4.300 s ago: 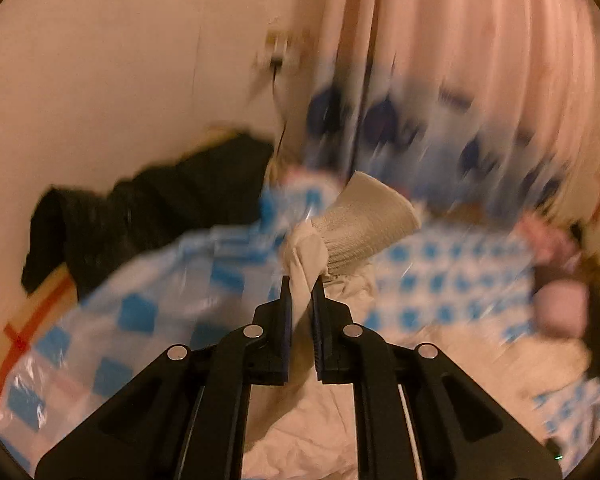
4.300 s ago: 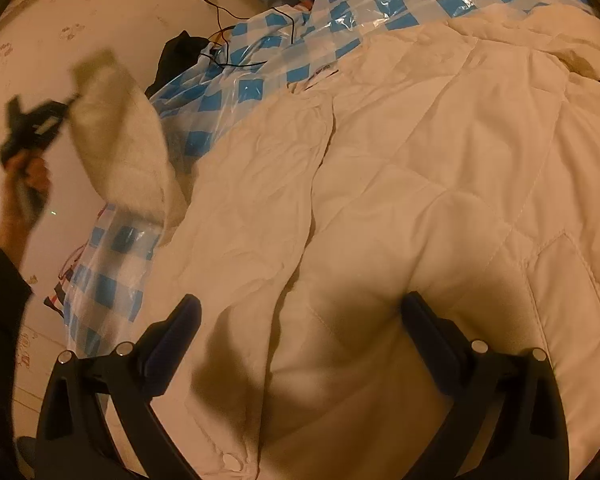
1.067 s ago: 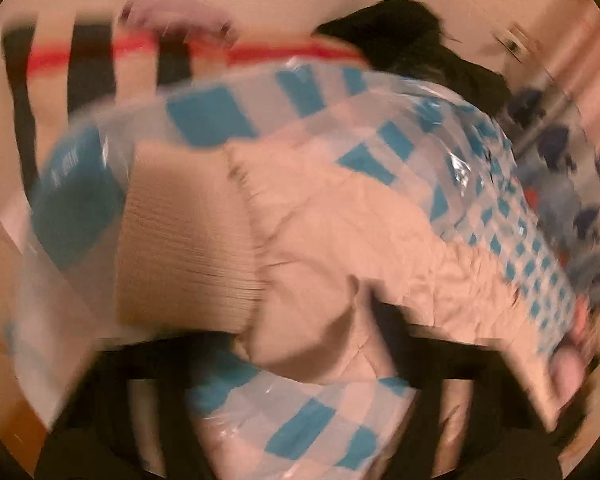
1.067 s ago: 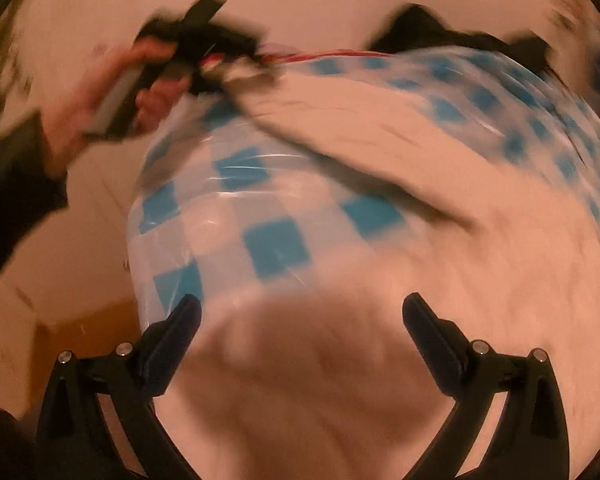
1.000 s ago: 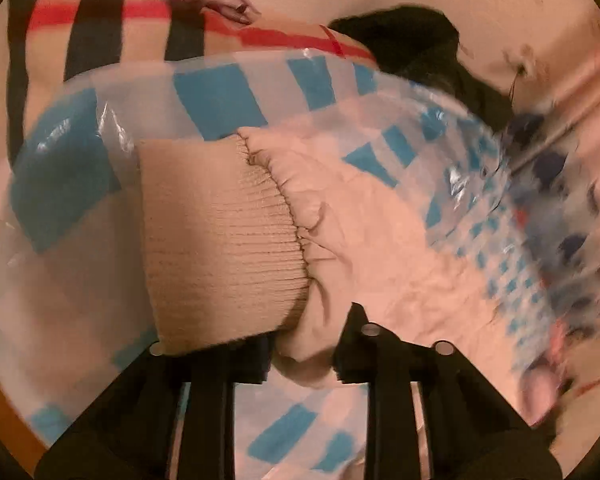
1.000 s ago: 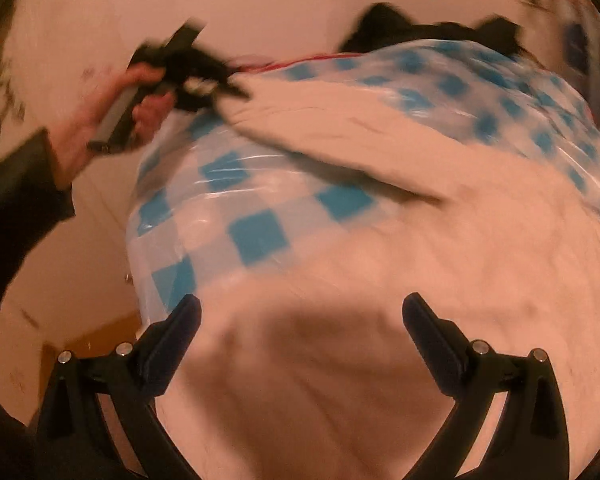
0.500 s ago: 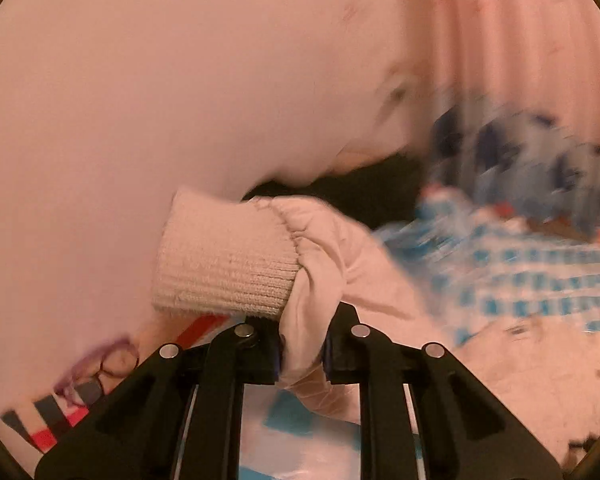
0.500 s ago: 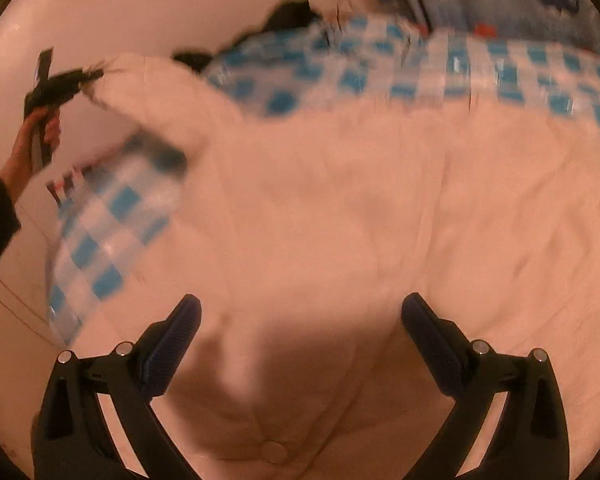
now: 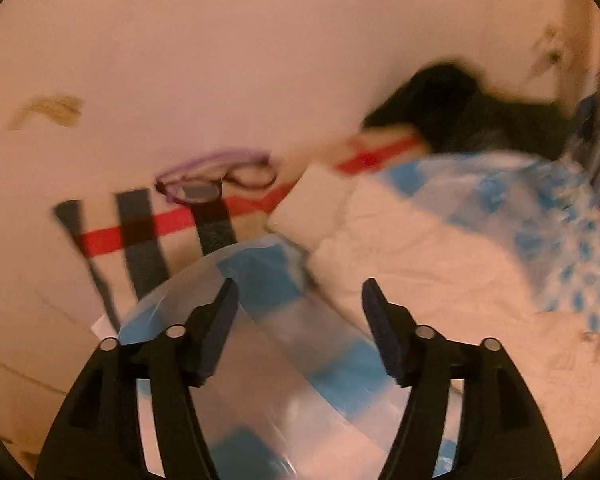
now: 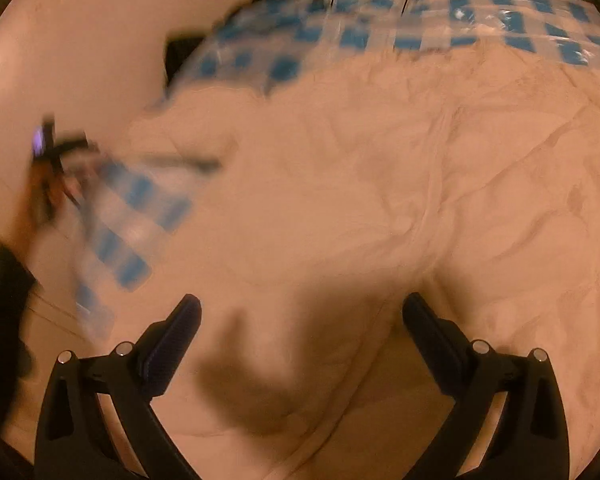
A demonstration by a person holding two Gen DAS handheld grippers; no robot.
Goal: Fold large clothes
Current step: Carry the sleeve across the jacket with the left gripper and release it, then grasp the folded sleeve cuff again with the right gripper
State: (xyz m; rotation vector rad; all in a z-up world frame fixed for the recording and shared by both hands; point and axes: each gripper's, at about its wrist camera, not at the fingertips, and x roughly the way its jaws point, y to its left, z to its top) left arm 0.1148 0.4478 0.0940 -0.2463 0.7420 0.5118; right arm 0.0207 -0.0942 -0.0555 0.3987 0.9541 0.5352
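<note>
Holding the left tool [image 9: 296, 304] over the blue-checked plastic sheet [image 9: 260, 276], we see that its jaws have just been opening and now stand apart with nothing between them; only the sheet lies below the gap. To the left and ahead of this tool there is a striped cloth [image 9: 140, 236] with black and red bars, and a purple-rimmed pair of glasses [image 9: 208, 180] rests on its far edge. Ahead and to the right of the tool lies the cream jacket [image 9: 420, 264], its ribbed cuff [image 9: 312, 204] released and resting on the sheet. Behind it, a dark garment [image 9: 452, 100] sits by the wall. Our right tool [image 10: 300, 320] hangs released above the body of the jacket, its jaws wide and not touching the cloth. Far to its left, the other tool appears blurred.
</note>
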